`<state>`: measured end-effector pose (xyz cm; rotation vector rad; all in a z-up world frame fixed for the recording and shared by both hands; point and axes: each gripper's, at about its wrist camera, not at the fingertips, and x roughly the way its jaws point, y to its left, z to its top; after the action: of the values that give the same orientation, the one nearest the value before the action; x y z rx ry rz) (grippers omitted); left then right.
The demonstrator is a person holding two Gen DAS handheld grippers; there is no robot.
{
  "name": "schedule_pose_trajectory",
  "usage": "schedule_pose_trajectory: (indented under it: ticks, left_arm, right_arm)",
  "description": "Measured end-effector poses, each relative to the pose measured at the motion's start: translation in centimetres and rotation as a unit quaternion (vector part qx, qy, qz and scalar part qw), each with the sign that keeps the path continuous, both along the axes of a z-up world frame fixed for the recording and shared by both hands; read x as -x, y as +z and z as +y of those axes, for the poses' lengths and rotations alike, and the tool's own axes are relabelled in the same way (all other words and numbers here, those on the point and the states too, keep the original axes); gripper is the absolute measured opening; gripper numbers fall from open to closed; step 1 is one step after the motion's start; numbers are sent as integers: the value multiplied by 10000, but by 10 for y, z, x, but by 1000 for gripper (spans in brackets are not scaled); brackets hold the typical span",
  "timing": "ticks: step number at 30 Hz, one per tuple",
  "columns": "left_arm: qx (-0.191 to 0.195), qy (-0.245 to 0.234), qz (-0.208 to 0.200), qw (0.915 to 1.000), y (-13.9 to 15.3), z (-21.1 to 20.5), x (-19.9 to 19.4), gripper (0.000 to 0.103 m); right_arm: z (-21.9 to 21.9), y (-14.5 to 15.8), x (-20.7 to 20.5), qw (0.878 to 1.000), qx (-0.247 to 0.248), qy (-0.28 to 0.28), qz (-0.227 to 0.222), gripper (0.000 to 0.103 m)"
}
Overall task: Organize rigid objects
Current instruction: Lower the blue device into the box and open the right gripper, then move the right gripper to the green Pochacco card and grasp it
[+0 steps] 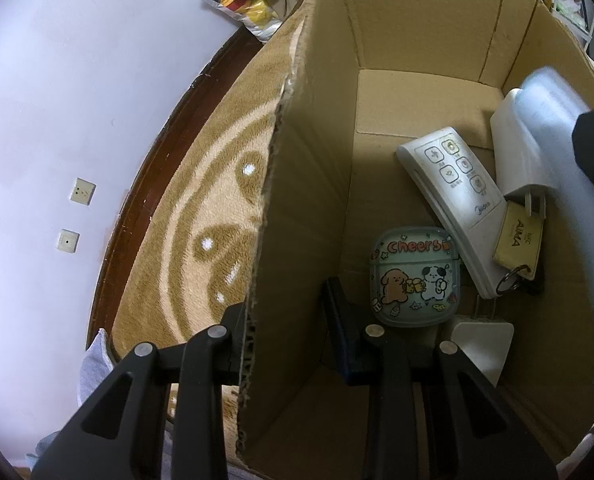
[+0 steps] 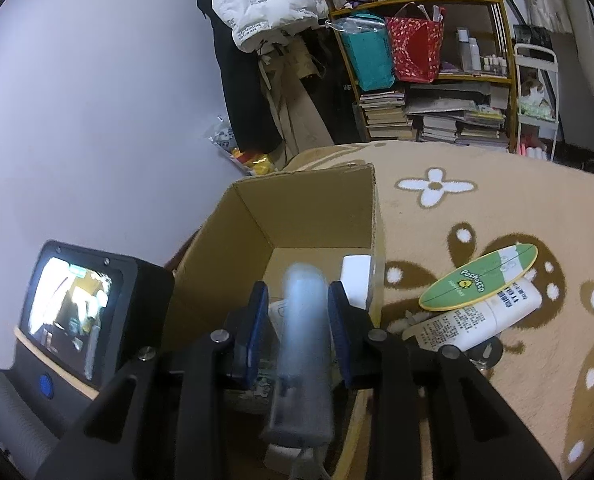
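Note:
An open cardboard box (image 1: pixel 297 200) stands on a tan patterned blanket (image 1: pixel 209 208). My left gripper (image 1: pixel 285 304) is shut on the box's near side wall, one finger outside and one inside. A white remote (image 1: pixel 449 200), a cartoon earbud case (image 1: pixel 413 276), a white charger (image 1: pixel 513 152), a yellow key tag (image 1: pixel 517 236) and a white plug (image 1: pixel 481 340) lie in the box. My right gripper (image 2: pixel 297 292) hangs over the box (image 2: pixel 309 216). A frosted tube (image 2: pixel 303 340) sits blurred between its blue pads, with a gap on the left side. In the left wrist view the tube (image 1: pixel 557 128) streaks down into the box.
On the blanket right of the box lie a green oval board (image 2: pixel 481 280) and a white tube (image 2: pixel 477 320). The left gripper's body with its screen (image 2: pixel 77 312) is at the left. A wall lies behind; shelves (image 2: pixel 437 80) with books and bags stand at the back.

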<state>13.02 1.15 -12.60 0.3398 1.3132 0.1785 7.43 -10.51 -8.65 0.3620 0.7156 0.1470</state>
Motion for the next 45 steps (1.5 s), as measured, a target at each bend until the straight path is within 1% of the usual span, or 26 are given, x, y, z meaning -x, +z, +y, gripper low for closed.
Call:
schedule_pose_trajectory:
  ticks: [4, 5, 6, 8, 9, 11, 13, 14, 15, 17, 18, 21, 25, 31, 37, 42, 45]
  left_arm:
    - [-18, -9, -16, 10000, 0, -1, 0, 29]
    - [-19, -8, -8, 10000, 0, -1, 0, 29]
    - [-15, -7, -7, 10000, 1, 1, 1, 29]
    - [-1, -3, -7, 10000, 1, 1, 1, 29]
    - [11, -2, -10, 10000, 1, 0, 2, 29]
    - [11, -6, -8, 10000, 1, 1, 2, 29]
    - [17, -6, -7, 10000, 2, 3, 3, 29]
    - [25, -5, -4, 10000, 2, 3, 3, 29]
    - [25, -4, -4, 10000, 2, 3, 3, 29]
    - [20, -6, -1, 10000, 3, 5, 2, 29]
    - [14, -10, -1, 10000, 3, 5, 2, 29]
    - [3, -13, 0, 10000, 2, 5, 1, 29]
    - [5, -14, 2, 10000, 2, 5, 1, 29]
    - [3, -16, 0, 10000, 2, 4, 2, 29]
    - [8, -20, -2, 10000, 1, 4, 1, 29]
    - [12, -17, 0, 10000, 0, 5, 1, 29]
    - [20, -11, -1, 10000, 2, 5, 1, 29]
  right_arm:
    - [-4, 4, 2, 10000, 24, -32, -25, 33]
    - [-5, 4, 3, 10000, 30, -55, -20, 34]
    - [-8, 4, 3, 10000, 15, -66, -10, 41]
    - [-14, 7, 2, 10000, -85, -44, -16, 48]
    - [-17, 8, 1, 9999, -146, -3, -25, 58]
    - [-26, 13, -2, 9999, -13, -144, -45, 70]
    - [-38, 19, -5, 9995, 83, -277, -114, 71]
    - [-44, 21, -7, 9994, 81, -313, -118, 74]
    - [-50, 23, -8, 9992, 81, -361, -115, 82]
    - [-64, 27, -16, 9988, 113, -466, -68, 92]
    - [-69, 28, -19, 9986, 138, -516, -48, 94]
    - [-86, 31, -34, 9974, 259, -676, 64, 96]
    - [-102, 25, -57, 9949, 540, -747, 409, 96]
    - [-114, -2, -73, 9893, 791, -770, 958, 96]
    - [-127, -40, -83, 9814, 907, -769, 1504, 96]
    - [-142, -58, -88, 9766, 841, -840, 1790, 96]
    - [-149, -65, -89, 9728, 916, -922, 1917, 96]
